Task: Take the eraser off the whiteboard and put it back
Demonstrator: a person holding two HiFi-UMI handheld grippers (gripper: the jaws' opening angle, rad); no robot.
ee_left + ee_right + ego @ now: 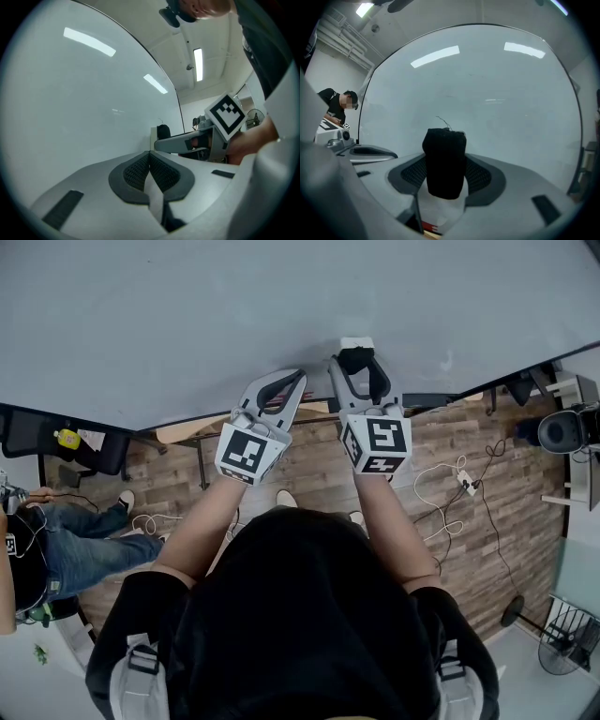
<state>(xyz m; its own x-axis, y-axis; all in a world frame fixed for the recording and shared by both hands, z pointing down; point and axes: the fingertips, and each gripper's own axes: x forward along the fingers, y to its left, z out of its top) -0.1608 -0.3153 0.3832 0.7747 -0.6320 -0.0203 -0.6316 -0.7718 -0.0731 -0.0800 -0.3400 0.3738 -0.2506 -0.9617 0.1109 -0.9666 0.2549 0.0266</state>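
Note:
The whiteboard (281,306) fills the top of the head view, and both grippers point level at it. My right gripper (357,369) is shut on the eraser (355,356), a white block with black felt. In the right gripper view the eraser's dark felt (445,161) stands upright between the pads (480,176), close to the board (497,93); I cannot tell whether it touches. Just to the left, my left gripper (298,381) is shut with nothing in it; its pads (161,171) meet. The left gripper view also shows the right gripper (187,143) with the eraser (162,131).
A wooden floor (469,549) lies below, with white cables and a power strip (466,483). A seated person in jeans (84,540) is at the left, near a dark chair (56,442). A fan (562,643) and black equipment (562,432) stand at the right.

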